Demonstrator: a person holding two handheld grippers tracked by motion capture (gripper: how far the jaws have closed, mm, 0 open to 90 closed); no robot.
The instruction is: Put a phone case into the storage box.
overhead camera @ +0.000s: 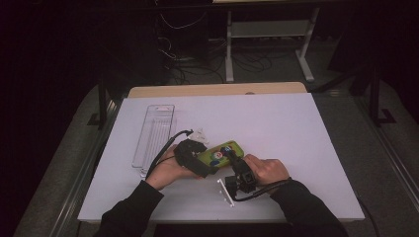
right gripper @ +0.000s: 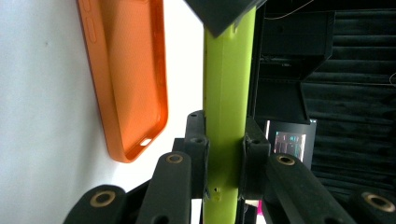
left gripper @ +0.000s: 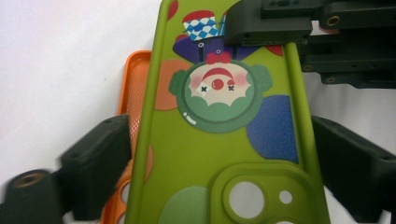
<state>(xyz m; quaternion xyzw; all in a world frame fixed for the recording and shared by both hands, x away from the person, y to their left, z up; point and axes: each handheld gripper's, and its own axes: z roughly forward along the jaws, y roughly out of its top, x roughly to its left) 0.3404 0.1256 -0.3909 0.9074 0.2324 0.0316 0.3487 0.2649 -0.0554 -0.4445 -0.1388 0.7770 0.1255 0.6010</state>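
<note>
While both hands sit low near the front of the white table (overhead camera: 296, 128) in the high view, the green phone case (overhead camera: 221, 152) is caught between the two tools. The left gripper (overhead camera: 201, 159) is at its near-left end and the right gripper (overhead camera: 232, 157) comes in from the near-right side. The case's long axis runs diagonally, from near-left to far-right. A clear plastic tray (overhead camera: 154, 133) lies off to the left, well apart.

In the left gripper view, the green phone case (left gripper: 219, 140) runs straight up the frame, back side facing the camera, camera cutout at the bottom and the clown print above it. The left tool's jaws stand wide, one on each long edge; I can't tell if the pads actually press on it. An orange case (left gripper: 135, 93) peeks out from under its left edge. The right gripper (left gripper: 261, 39) bites the far end.

In the right gripper view, you see the green case (right gripper: 226, 102) edge-on, standing upright up the frame, with the jaws clamped tight on both faces. The orange case (right gripper: 128, 79) lies flat on the table to the left, apart from it.
</note>
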